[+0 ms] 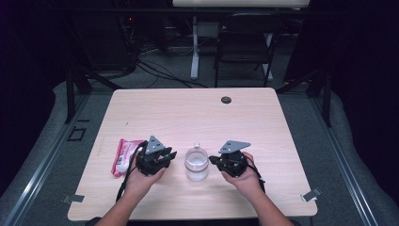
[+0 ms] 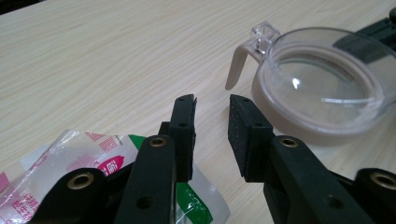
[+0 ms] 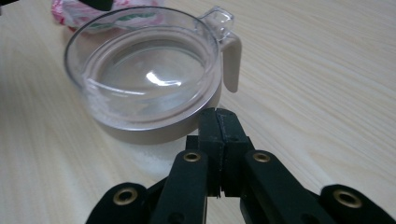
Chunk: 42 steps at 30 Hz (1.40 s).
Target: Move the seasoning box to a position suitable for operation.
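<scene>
A clear round jar (image 1: 196, 162) with a see-through lid, a beige band and a small tab stands near the table's front middle. The left gripper view has the jar (image 2: 322, 84) at the upper right; the right gripper view has the jar (image 3: 144, 79) close ahead. My left gripper (image 1: 169, 154) sits just left of it, and its jaws (image 2: 212, 100) are open with nothing between them. A pink and white packet (image 1: 124, 155) lies under and left of that hand, and the packet (image 2: 84, 144) shows beneath the jaws. My right gripper (image 1: 211, 160) is right of the jar with its jaws (image 3: 219, 114) shut and empty, tips close to the band.
The light wooden table (image 1: 188, 113) has a dark round cable hole (image 1: 226, 100) near its far edge. A folding chair (image 1: 244, 42) and a desk leg stand on the floor beyond the table.
</scene>
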Tool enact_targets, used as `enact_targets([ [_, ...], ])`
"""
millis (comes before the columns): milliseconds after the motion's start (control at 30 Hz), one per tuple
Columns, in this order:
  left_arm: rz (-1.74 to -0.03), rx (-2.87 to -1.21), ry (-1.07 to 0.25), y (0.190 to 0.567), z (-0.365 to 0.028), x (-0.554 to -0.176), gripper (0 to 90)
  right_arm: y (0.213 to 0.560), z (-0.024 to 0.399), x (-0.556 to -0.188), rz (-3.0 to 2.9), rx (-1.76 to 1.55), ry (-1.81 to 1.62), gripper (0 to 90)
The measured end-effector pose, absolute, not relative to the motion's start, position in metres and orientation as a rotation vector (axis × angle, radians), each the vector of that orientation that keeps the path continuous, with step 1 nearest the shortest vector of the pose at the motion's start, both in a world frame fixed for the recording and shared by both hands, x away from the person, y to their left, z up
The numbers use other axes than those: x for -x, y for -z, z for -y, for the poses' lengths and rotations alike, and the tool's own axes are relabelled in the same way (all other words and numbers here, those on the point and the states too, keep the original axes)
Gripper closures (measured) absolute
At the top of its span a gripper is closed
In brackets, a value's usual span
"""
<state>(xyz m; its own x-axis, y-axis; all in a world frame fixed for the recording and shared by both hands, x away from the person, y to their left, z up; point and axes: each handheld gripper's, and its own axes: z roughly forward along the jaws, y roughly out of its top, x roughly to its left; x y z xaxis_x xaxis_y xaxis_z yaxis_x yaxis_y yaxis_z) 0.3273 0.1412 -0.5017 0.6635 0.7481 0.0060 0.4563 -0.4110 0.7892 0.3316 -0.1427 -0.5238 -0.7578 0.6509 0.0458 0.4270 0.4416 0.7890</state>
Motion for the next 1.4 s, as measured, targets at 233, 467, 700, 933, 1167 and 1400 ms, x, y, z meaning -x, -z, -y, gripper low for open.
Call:
enact_targets([
  [233,-0.957,-2.038,-0.477,0.499,-0.149,-0.326,68.0,0.525,0.117,-0.320,-2.545,-0.765,-1.257,85.0],
  [467,-0.987,-1.977,-0.492,0.495,-0.162,-0.319,64.0,0.526,0.121,-0.334,-2.507,-0.820,-1.309,80.9],
  [700,-1.029,-1.967,-0.525,0.501,-0.173,-0.307,60.0,0.544,0.119,-0.367,-2.483,-0.813,-1.259,73.4],
  [933,-1.056,-1.969,-0.544,0.505,-0.179,-0.299,58.6,0.555,0.104,-0.387,-2.535,-0.774,-1.222,72.1],
  [1167,-1.075,-1.948,-0.570,0.506,-0.189,-0.289,56.4,0.563,0.084,-0.398,-2.588,-0.745,-1.189,72.6],
  [1400,-1.098,-1.929,-0.568,0.507,-0.195,-0.285,55.8,0.568,0.078,-0.410,-2.625,-0.792,-1.225,79.7],
])
